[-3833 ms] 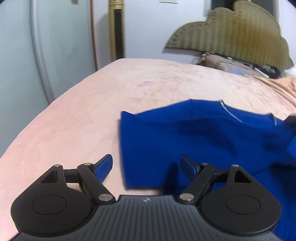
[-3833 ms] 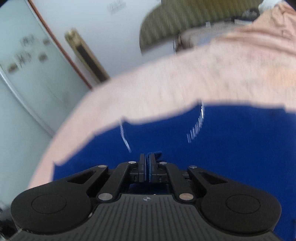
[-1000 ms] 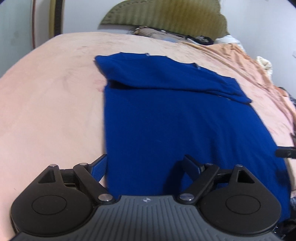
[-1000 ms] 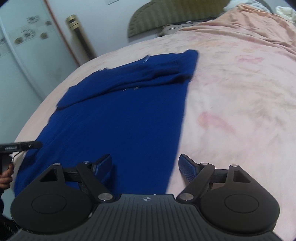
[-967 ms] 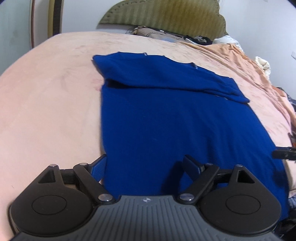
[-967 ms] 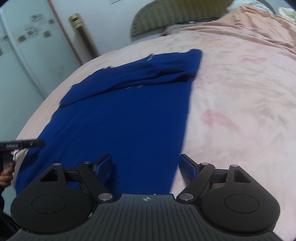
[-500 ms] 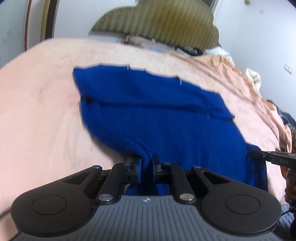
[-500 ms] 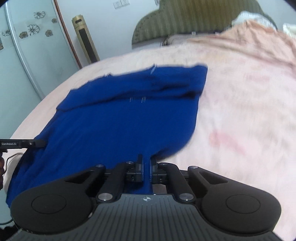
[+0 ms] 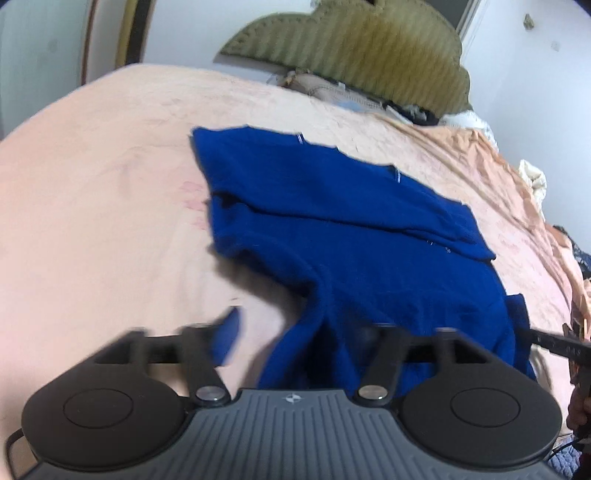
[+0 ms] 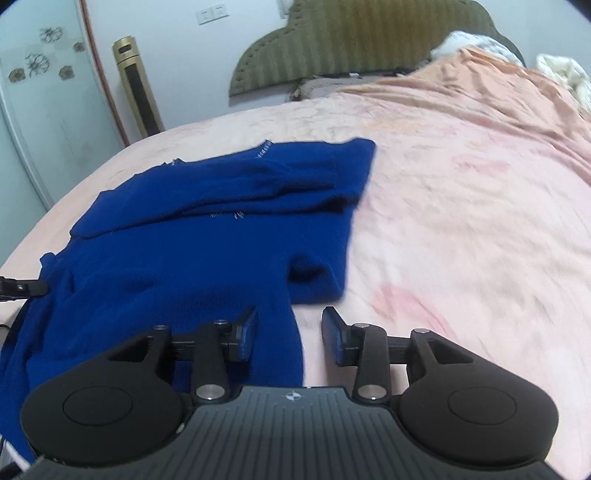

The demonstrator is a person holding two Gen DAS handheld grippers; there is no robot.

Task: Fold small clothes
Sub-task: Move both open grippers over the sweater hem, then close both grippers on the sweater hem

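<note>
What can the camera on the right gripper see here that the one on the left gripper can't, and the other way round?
Only the right wrist view shows the gold tower fan, the wall switches and the flower stickers.

Only the left wrist view shows the person's hand at the right edge.

Both show the blue sweater on the peach bedspread, the olive headboard, and their own gripper: the right gripper and left gripper, jaws opening with sweater cloth between them.

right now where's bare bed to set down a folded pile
The pink bedspread lies bare right of the blue garment, up to the rumpled orange blanket. Another bare stretch lies left of the garment in the left wrist view. It is crowded by the headboard.
</note>
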